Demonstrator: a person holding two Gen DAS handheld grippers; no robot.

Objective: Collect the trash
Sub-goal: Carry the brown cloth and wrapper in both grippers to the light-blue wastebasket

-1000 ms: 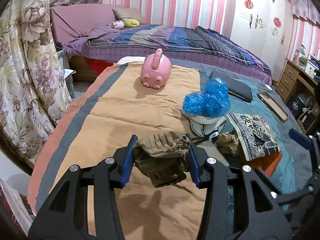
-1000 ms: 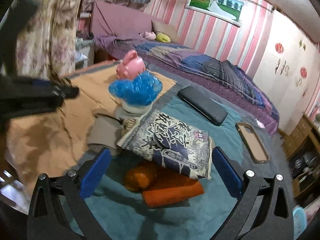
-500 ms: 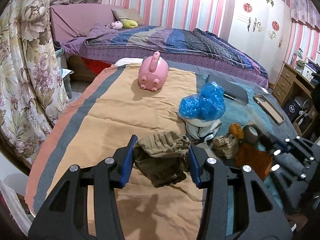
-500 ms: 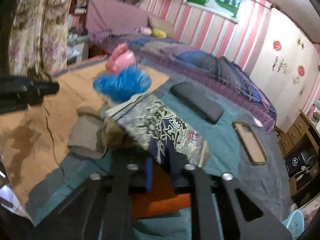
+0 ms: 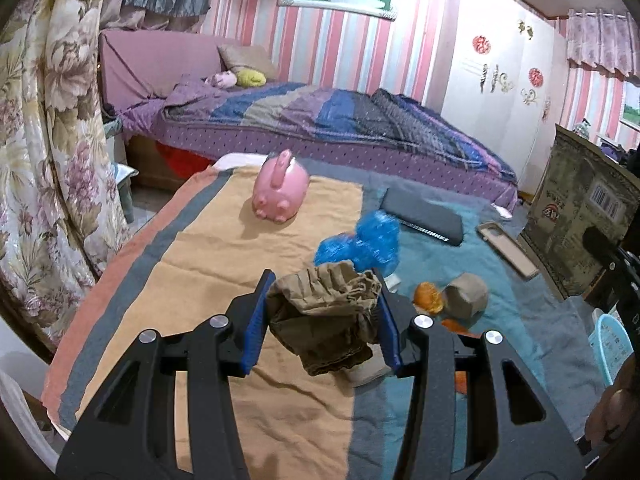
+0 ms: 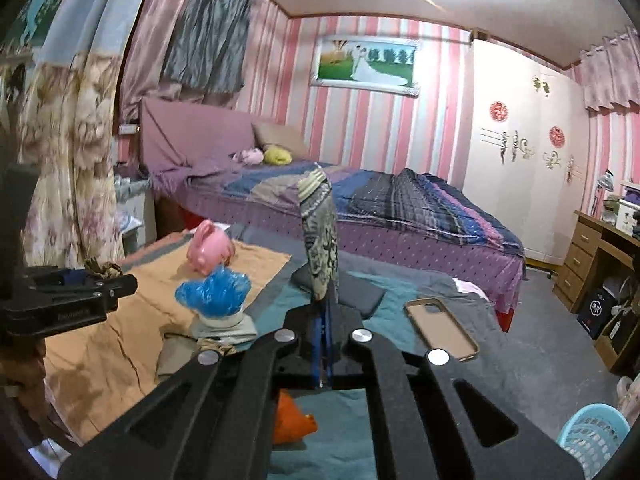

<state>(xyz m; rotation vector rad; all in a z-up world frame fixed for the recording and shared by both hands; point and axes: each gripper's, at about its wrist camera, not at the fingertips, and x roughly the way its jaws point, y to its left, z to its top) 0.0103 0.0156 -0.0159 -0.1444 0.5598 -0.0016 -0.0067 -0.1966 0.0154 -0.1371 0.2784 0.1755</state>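
Both tongs were pinching trash when we looked. Our left tongs (image 5: 322,316) held a crumpled brown paper bag (image 5: 324,312) between their blue pads, lifted above the orange blanket (image 5: 208,280). Our right tongs (image 6: 325,320) had just been closing, and their pads were pressed together on the lower edge of a flat printed snack bag (image 6: 320,244), which stood upright and edge-on in the right view; in the left view the same bag (image 5: 580,216) hung at the far right.

Just beyond the left tongs lay a blue plastic bag (image 5: 360,242), with an orange fruit (image 5: 428,296) and a grey tape roll (image 5: 466,294) to its right on the teal blanket (image 5: 520,320). Farther off sat a pink piggy bank (image 5: 282,190), a dark flat case (image 5: 422,216) and a phone case (image 6: 442,328). A light blue basket (image 6: 596,436) stood on the floor at the near right. A purple bed (image 6: 360,204) filled the far side.
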